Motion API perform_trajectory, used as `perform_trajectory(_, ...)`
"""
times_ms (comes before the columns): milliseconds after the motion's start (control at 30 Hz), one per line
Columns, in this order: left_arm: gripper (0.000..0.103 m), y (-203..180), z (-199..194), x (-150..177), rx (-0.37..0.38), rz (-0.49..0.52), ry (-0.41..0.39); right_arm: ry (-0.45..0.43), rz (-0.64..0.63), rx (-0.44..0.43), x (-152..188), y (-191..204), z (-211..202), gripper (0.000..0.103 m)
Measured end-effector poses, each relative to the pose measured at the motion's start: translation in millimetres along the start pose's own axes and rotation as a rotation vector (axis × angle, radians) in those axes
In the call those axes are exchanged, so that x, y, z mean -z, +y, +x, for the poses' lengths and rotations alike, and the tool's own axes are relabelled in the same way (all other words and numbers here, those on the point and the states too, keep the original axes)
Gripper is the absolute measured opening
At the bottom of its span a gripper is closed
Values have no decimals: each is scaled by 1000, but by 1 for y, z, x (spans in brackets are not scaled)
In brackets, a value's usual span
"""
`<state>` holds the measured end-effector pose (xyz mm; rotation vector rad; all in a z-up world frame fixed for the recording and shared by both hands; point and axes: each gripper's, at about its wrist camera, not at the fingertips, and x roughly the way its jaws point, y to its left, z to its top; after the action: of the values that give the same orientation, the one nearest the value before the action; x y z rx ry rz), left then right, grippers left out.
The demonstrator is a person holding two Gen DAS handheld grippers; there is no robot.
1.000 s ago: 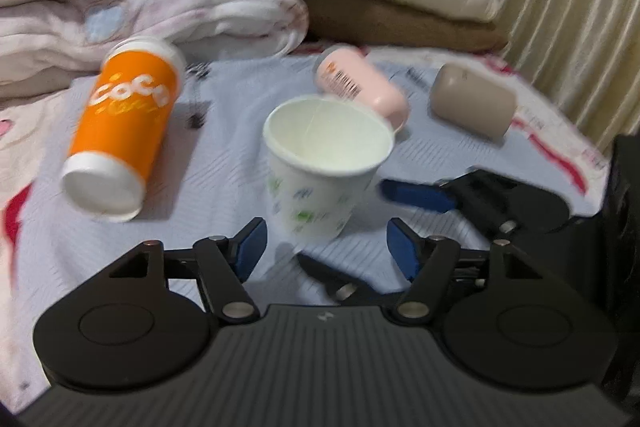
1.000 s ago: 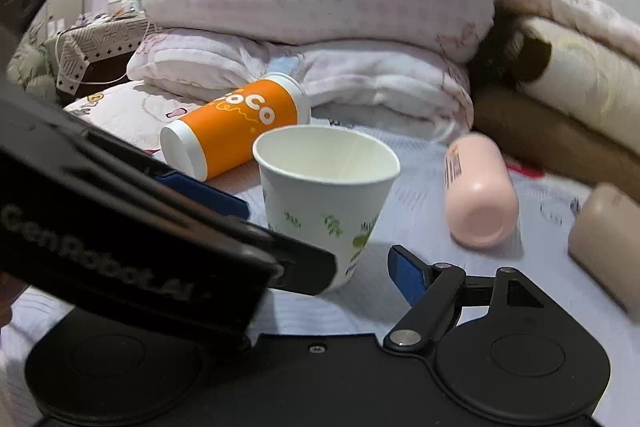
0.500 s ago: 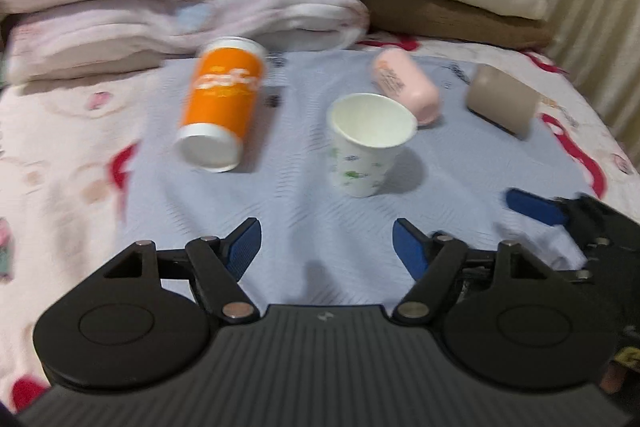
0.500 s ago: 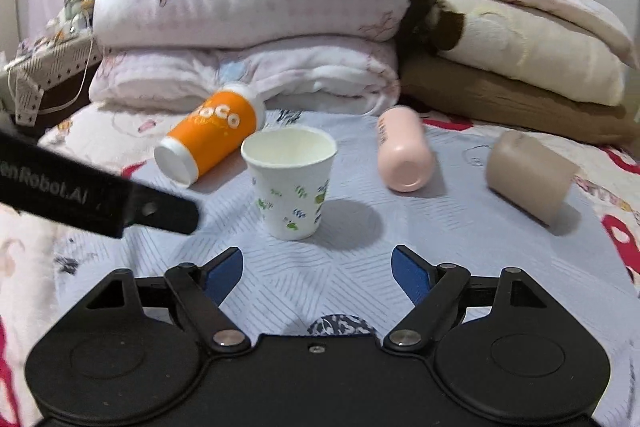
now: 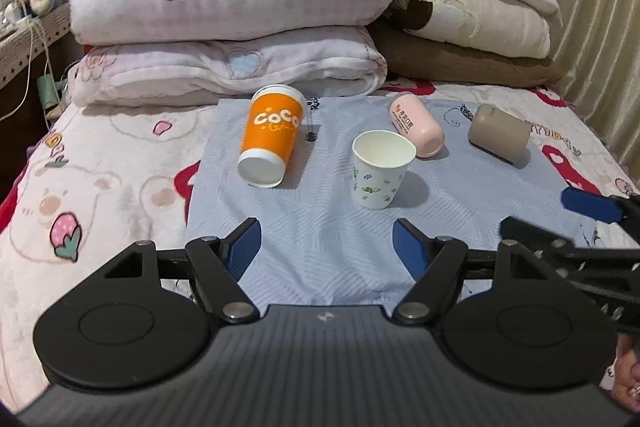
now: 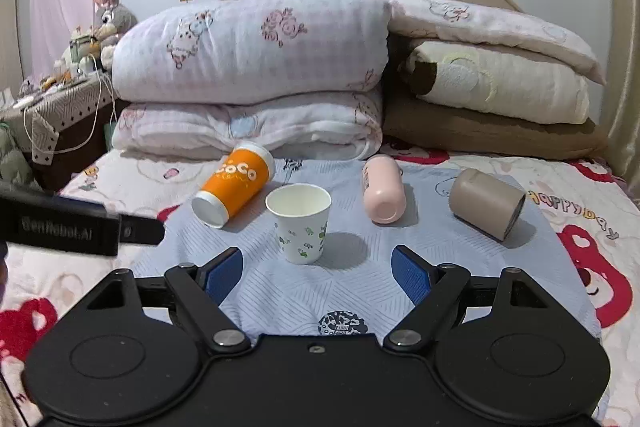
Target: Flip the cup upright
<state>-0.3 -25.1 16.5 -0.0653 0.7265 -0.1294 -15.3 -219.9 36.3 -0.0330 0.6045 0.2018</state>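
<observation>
A white paper cup with green leaf print (image 5: 380,169) (image 6: 301,225) stands upright, mouth up, on a pale blue cloth (image 5: 320,247) (image 6: 360,291) spread on the bed. My left gripper (image 5: 326,245) is open and empty, well back from the cup. My right gripper (image 6: 318,273) is open and empty, also back from the cup. The right gripper shows at the right edge of the left wrist view (image 5: 576,223). The left gripper's body shows at the left of the right wrist view (image 6: 72,229).
An orange "CoCo" cup (image 5: 272,135) (image 6: 234,193), a pink cup (image 5: 418,125) (image 6: 383,195) and a taupe cup (image 5: 498,139) (image 6: 486,203) lie on their sides on the cloth. Folded quilts (image 5: 236,19) (image 6: 248,75) are stacked behind. A bedside table (image 6: 48,107) stands at the left.
Both grippers have pulled back and away from the paper cup, which stays standing upright. The view has widened from close to the cup to the whole bed.
</observation>
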Motion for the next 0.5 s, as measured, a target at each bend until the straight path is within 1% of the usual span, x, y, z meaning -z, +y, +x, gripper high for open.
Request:
perform_trajectory(67,72,6,-5,4,7,-26,-9,-2,-3,20,0,2,-7,85)
perform_trajectory(200,73,11,-14,7,-1,-27,-37,-16,-23,50,-1,8,-17,85)
perform_trajectory(300,77,13,-18,8,-7,-27,-52,-28,-28,59,-2,12,-23,87)
perform_trajectory(367,82,14,-19,9,-14,-27,-62,-33,-28,66,-2,14,-25,90)
perform_trajectory(400,84,15,-19,9,-26,-22,-68,-36,-27,67,-2,15,-27,94)
perform_trajectory(433,88,15,-19,9,-39,-15,-72,-40,-25,68,-2,15,-28,100)
perform_trajectory(467,88,15,-18,9,-46,-12,-74,-44,-24,69,-1,16,-29,103)
perform_trajectory(500,89,16,-18,9,-47,-13,-73,-48,-24,76,-1,17,-29,103)
